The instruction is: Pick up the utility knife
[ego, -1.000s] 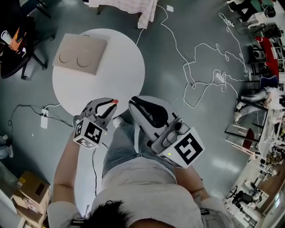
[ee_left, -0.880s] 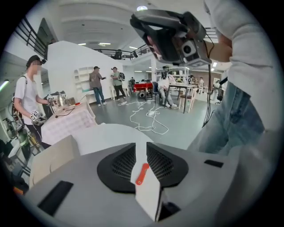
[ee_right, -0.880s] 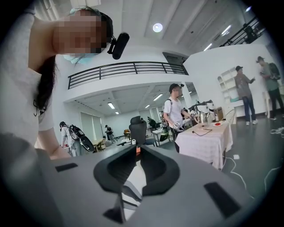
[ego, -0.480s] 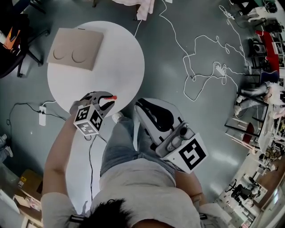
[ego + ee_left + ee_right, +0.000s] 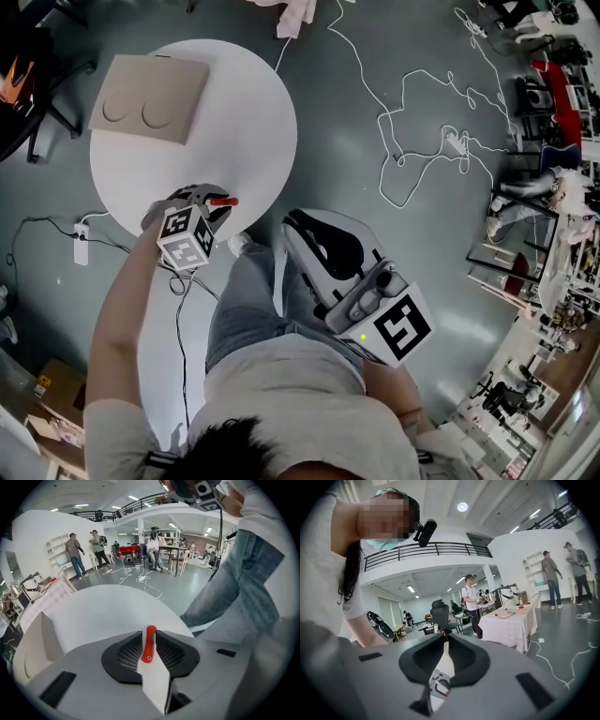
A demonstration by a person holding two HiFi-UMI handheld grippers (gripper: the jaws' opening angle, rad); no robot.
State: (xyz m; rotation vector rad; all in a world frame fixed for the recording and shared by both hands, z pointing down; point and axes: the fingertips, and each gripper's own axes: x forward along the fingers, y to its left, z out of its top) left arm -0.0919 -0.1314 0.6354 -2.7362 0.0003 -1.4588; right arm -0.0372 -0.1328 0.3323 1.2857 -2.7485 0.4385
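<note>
I see my left gripper (image 5: 214,208) at the near edge of the round white table (image 5: 253,122). Its jaws are squeezed tight on the utility knife (image 5: 149,645). The knife sits right between the two black pads. Its red end sticks out past the jaw tips and points in over the table top. In the left gripper view, the white table top spreads out just beyond the red end. I cannot tell if the knife touches the table or is a little above it.

My right gripper (image 5: 292,223) is off the table, to the right of it and closer to the person. It is over the person's legs in blue jeans (image 5: 248,300). Its jaws are pressed close together, with only a thin slit between them. Nothing sticks out past their tips.

A flat brown board (image 5: 150,97) with two round marks lies on the far left part of the table, well apart from the knife. A white power strip (image 5: 81,242) lies on the grey floor to the left of the table.
</note>
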